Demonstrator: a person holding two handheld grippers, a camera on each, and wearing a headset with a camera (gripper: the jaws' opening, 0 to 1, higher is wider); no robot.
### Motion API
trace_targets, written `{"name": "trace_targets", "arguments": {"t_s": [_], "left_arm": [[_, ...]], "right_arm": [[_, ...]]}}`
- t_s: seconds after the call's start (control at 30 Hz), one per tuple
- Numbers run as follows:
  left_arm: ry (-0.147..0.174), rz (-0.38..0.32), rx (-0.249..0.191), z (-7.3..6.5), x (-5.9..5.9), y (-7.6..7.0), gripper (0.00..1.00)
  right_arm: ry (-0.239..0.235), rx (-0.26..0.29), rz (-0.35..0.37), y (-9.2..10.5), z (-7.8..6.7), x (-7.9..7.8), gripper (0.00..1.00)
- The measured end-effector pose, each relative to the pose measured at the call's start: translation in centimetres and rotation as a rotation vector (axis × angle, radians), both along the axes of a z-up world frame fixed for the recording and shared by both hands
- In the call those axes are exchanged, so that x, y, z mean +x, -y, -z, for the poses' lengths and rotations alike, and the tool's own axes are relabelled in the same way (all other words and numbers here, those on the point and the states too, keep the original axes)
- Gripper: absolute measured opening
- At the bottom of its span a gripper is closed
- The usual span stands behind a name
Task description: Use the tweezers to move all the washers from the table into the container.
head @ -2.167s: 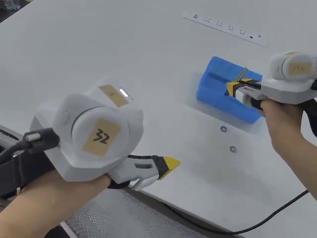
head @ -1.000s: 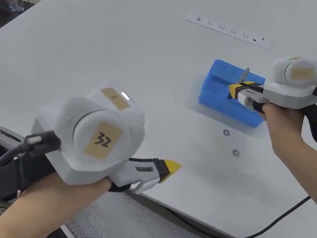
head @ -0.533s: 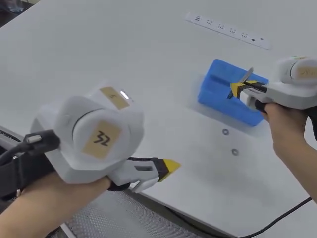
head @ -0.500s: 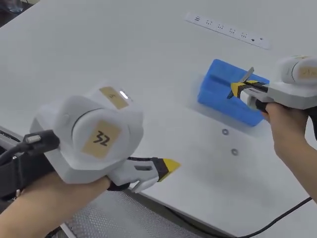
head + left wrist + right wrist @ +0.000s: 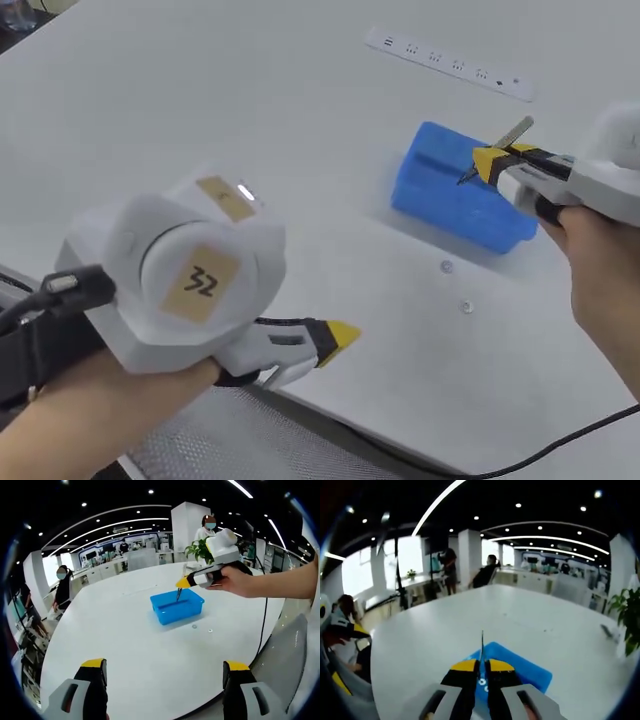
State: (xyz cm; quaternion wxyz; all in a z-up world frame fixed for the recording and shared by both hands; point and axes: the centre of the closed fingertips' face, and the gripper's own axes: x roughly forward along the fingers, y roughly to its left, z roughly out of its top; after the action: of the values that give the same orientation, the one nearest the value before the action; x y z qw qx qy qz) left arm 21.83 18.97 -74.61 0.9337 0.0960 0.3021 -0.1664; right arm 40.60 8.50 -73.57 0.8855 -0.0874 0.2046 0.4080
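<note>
Left gripper (image 5: 335, 335) sits low at the near table (image 5: 200, 90) edge, jaws spread wide, holding nothing, well apart from the work. Blue container (image 5: 450, 215) is mid-right, with a power strip (image 5: 450, 65) beyond it. Two washers (image 5: 446, 266) (image 5: 466, 306) lie flat on the table just beside the container's near wall, on the person's side. Right gripper (image 5: 490, 163) hangs over the container, jaws pinched shut on the tweezers (image 5: 515, 130). The tweezers' long axis slants down-left, tips over the container's inside. So the washers lie back toward the person from the tips, and the right hand is far nearer.

Can't tell whether the tips carry a washer: too small. The container's contents are hard to make out. The right gripper's body is cut off at the frame edge.
</note>
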Motion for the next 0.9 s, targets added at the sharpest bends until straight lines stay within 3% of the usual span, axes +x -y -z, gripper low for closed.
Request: {"name": "trace_targets", "arguments": {"t_s": [0.23, 0.33, 0.5, 0.9], "left_arm": [[0.004, -0.004, -0.001, -0.1, 0.0, -0.2, 0.99], [0.005, -0.005, -0.001, -0.1, 0.0, -0.2, 0.99], [0.002, -0.001, -0.001, 0.0, 0.0, 0.0, 0.99], [-0.001, 0.003, 0.001, 0.2, 0.0, 0.1, 0.98]], "right_arm": [[-0.007, 0.010, -0.015, 0.5, -0.4, -2.1, 0.04], [0.002, -0.043, -0.039, 0.7, 0.6, -3.0, 0.03], [-0.011, -0.071, -0.046, 1.1, 1.6, -4.2, 0.03], [-0.107, -0.101, -0.040, 2.0, 5.2, -6.1, 0.04]]}}
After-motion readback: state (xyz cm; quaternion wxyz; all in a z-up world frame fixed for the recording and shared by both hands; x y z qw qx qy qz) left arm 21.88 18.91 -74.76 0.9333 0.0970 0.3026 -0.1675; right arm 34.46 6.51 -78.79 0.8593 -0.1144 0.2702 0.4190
